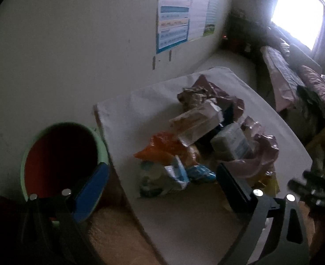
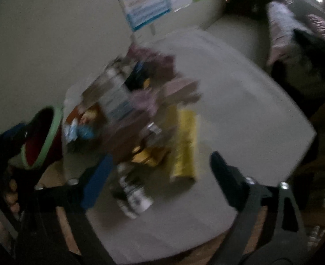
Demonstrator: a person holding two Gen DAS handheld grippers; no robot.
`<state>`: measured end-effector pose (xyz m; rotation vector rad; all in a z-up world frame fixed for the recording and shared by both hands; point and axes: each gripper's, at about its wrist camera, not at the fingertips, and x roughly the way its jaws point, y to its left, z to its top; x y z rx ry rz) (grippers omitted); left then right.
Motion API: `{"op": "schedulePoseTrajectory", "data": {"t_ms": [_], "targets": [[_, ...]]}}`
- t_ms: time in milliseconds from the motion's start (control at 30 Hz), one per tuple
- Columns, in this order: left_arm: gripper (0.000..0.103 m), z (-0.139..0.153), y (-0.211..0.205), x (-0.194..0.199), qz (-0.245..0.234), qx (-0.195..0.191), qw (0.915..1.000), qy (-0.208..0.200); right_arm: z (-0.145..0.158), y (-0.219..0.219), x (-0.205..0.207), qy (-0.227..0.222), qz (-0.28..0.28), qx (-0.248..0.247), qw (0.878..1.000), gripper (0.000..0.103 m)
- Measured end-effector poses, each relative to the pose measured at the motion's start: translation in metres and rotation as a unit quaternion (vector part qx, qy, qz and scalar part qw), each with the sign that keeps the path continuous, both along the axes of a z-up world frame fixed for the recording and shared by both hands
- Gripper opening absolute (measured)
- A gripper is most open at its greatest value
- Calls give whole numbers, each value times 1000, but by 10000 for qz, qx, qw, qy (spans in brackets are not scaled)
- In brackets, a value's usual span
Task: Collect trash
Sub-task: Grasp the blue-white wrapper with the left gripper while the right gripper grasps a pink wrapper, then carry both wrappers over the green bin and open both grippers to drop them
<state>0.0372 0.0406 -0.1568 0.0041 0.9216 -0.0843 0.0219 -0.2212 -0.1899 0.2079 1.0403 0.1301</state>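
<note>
A heap of trash lies on a white cloth-covered table: an orange wrapper, a clear pack, a white carton, purple and blue wrappers. A green-rimmed bin with a red inside stands left of the table. My left gripper is open and empty, its left finger over the bin's rim, its right finger near the heap. In the blurred right wrist view, my right gripper is open and empty above the heap, a yellow wrapper and a black-and-white pack.
A beige wall with posters is behind the table. A bed with patterned bedding and a bright window lie at the right. Brown floor shows below the table edge. The bin also shows in the right wrist view.
</note>
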Motion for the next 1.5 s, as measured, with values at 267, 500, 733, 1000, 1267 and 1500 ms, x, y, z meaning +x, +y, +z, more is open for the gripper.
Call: {"op": "schedulePoseTrajectory", "data": {"t_ms": [267, 500, 733, 1000, 1267, 1500], "targets": [[48, -22, 19, 6, -75, -187, 9983, 549, -35, 57, -8, 609, 1151, 141, 9914, 56], [39, -28, 6, 26, -442, -316, 9963, 669, -36, 61, -8, 600, 1168, 296, 9909, 44], [46, -27, 2, 31, -528, -553, 9940, 779, -16, 34, -4, 270, 606, 565, 9962, 56], [72, -58, -13, 38, -665, -328, 9922, 1003, -9, 17, 2, 162, 220, 631, 9976, 64], [32, -64, -5, 42, -517, -632, 9896, 1185, -3, 12, 12, 24, 86, 709, 9974, 64], [16, -52, 13, 25, -324, -1003, 9892, 1016, -5, 9, 47, -38, -344, 655, 9973, 64]]}}
